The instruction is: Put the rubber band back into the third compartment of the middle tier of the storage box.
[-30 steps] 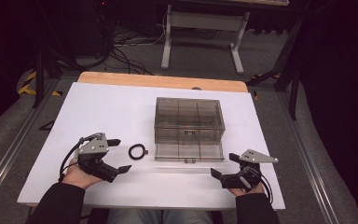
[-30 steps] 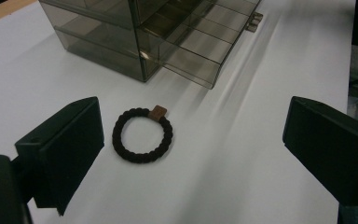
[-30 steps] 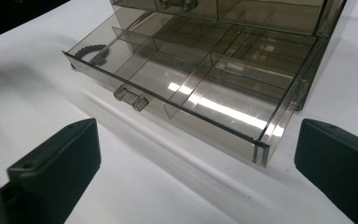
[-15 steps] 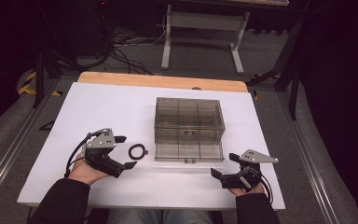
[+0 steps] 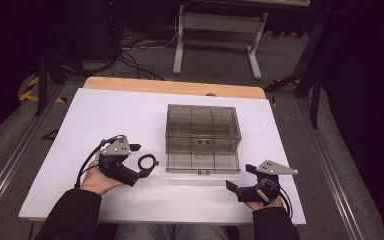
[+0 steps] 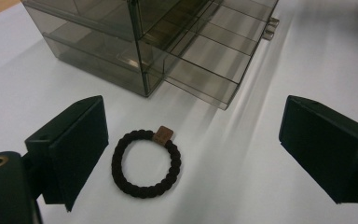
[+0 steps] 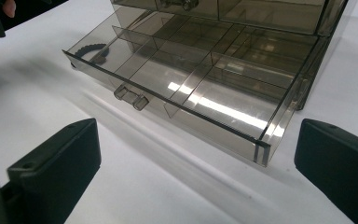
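High view: left hand-held gripper now sits right at the hair tie – a second ago it was further left, well apart from it.
Left gripper view: jaws spread wide, hair tie flat on the white surface between them, nearer the left jaw; not pinched yet.
Hair tie: dark braided ring with a small brown tag, just beside the drawer box, left of its front.
Drawer: bottom drawer pulled out, compartments bare – same as in the earlier frames.
Right hand-held gripper: jaws spread, holding nothing, parked near the drawer's right front corner – no shift from before.
Meaning: approach looks done; closing on the tie is likely next, then into an open compartment.
Risk: tie lies flat, jaws may slide over it.
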{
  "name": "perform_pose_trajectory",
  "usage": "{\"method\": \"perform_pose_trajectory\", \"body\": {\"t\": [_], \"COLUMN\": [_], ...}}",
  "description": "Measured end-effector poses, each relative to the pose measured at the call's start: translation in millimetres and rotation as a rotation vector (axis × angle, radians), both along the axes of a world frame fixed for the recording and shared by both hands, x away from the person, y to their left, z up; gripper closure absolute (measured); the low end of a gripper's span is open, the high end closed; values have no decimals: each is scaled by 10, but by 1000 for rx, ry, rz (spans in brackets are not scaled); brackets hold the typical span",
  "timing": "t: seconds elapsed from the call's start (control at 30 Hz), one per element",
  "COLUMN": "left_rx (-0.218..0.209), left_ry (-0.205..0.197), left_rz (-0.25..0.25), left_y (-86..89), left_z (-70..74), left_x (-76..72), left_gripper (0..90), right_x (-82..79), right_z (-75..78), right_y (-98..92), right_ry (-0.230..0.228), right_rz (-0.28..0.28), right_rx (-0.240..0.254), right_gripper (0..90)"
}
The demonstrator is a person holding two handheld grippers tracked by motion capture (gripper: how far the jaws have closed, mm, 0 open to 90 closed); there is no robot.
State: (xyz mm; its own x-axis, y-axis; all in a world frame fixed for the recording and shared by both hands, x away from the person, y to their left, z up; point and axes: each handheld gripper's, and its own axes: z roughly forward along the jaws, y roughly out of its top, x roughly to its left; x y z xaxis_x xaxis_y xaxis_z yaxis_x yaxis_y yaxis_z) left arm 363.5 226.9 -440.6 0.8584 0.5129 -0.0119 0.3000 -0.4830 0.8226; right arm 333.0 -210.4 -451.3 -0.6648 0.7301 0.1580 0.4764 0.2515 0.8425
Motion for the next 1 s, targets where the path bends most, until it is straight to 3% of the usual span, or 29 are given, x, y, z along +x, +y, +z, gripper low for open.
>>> {"method": "perform_pose_trajectory", "body": {"t": [0.33,1.0], "left_rx": [6,59], "left_ry": [20,70], "left_rz": [0,-22], "left_y": [-32,-102], "left_z": [-62,-198], "left_x": [71,189], "left_gripper": [121,211], "right_x": [-2,-6], "right_z": [1,1], "right_y": [0,12], "right_ry": [0,-1], "right_rz": [1,5], "right_rx": [0,-7], "right_gripper": [7,8]}}
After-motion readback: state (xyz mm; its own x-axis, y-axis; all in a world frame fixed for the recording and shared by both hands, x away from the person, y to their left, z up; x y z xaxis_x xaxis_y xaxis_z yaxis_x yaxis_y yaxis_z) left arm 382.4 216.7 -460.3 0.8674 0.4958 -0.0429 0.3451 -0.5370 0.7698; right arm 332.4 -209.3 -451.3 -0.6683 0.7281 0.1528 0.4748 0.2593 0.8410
